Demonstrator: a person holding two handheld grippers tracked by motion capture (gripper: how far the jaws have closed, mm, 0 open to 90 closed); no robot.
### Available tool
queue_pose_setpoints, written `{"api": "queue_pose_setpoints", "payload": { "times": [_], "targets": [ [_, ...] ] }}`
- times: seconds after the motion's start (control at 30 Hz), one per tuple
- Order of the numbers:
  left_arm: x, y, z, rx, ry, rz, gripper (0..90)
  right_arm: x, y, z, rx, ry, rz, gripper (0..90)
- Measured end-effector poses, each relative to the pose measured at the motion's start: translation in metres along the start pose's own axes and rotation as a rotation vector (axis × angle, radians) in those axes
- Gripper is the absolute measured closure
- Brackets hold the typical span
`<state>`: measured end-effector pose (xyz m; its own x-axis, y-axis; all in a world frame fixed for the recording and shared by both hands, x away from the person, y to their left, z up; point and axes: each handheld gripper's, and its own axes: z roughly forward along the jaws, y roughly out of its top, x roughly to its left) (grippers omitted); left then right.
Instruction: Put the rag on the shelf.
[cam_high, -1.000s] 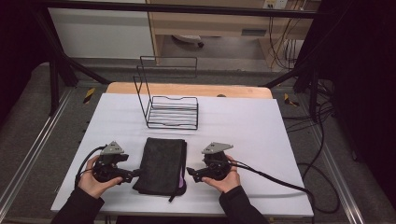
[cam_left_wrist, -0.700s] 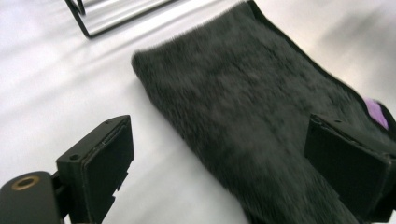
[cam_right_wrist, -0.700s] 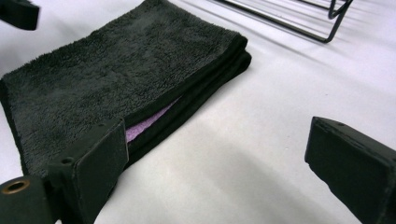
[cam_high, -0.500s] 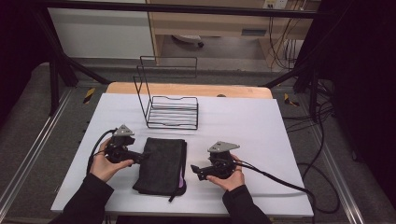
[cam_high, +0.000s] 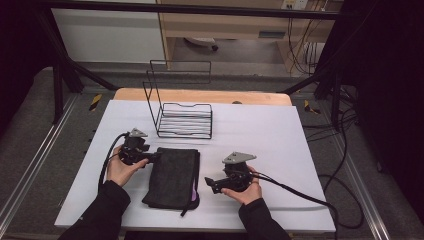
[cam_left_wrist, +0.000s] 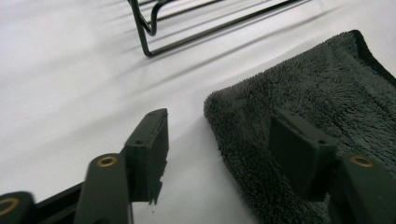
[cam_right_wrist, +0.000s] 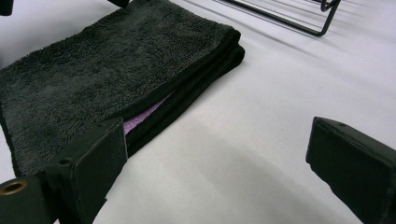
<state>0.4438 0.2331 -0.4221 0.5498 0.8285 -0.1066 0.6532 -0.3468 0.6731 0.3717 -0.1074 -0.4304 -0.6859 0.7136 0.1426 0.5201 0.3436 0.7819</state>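
Sliding up along the left edge of the folded dark grey fleece towel (cam_high: 172, 176), our left gripper (cam_high: 150, 157) now sits at its far left corner; its jaws have just been narrowing, half-open, astride the corner but not yet pinching. We judge a grasp is starting. Right of the towel, our right gripper (cam_high: 210, 184) has barely shifted, jaws wide and empty. A black wire rack (cam_high: 182, 112) stands beyond.
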Motion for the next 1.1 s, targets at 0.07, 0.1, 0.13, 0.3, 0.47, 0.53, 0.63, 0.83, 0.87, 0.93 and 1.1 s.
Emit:
{"api": "queue_pose_setpoints", "payload": {
  "times": [0.07, 0.1, 0.13, 0.3, 0.47, 0.53, 0.63, 0.83, 0.87, 0.93, 1.1],
  "targets": [
    [0.000, 0.000, 0.001, 0.001, -0.007, -0.005, 46.0, 0.000, 0.000, 0.000, 0.000, 0.004, 0.004, 6.0],
    [0.000, 0.000, 0.001, -0.002, -0.011, -0.008, 46.0, 0.000, 0.000, 0.000, 0.000, 0.004, 0.004, 6.0],
    [-0.001, -0.001, 0.002, -0.002, -0.016, -0.012, 48.0, 0.000, 0.000, 0.001, 0.001, 0.005, 0.006, 6.1],
    [-0.003, -0.003, 0.009, 0.020, -0.021, -0.016, 54.4, 0.000, -0.002, 0.003, 0.006, 0.007, 0.001, 6.2],
    [0.000, -0.010, 0.016, 0.013, -0.050, -0.052, 60.0, 0.000, -0.001, 0.002, 0.002, 0.007, 0.003, 6.5],
    [0.001, -0.011, 0.016, 0.014, -0.057, -0.053, 63.0, 0.000, 0.000, 0.002, -0.003, 0.006, 0.008, 6.8],
    [-0.001, -0.011, 0.018, 0.009, -0.057, -0.049, 66.3, -0.001, 0.001, 0.002, -0.014, 0.006, 0.010, 6.9],
    [-0.004, -0.012, 0.018, 0.007, -0.067, -0.043, 73.3, -0.004, 0.008, 0.008, -0.034, -0.003, 0.036, 5.2],
    [-0.003, -0.013, 0.018, 0.002, -0.067, -0.048, 73.6, -0.003, 0.012, 0.011, -0.032, -0.003, 0.039, 4.6],
    [-0.003, -0.015, 0.018, -0.010, -0.071, -0.054, 74.3, -0.001, 0.020, 0.022, -0.037, -0.004, 0.041, 3.0],
    [-0.005, -0.015, 0.018, -0.016, -0.061, -0.034, 74.5, 0.002, 0.032, 0.041, -0.036, -0.001, 0.042, 4.5]
  ]
}}
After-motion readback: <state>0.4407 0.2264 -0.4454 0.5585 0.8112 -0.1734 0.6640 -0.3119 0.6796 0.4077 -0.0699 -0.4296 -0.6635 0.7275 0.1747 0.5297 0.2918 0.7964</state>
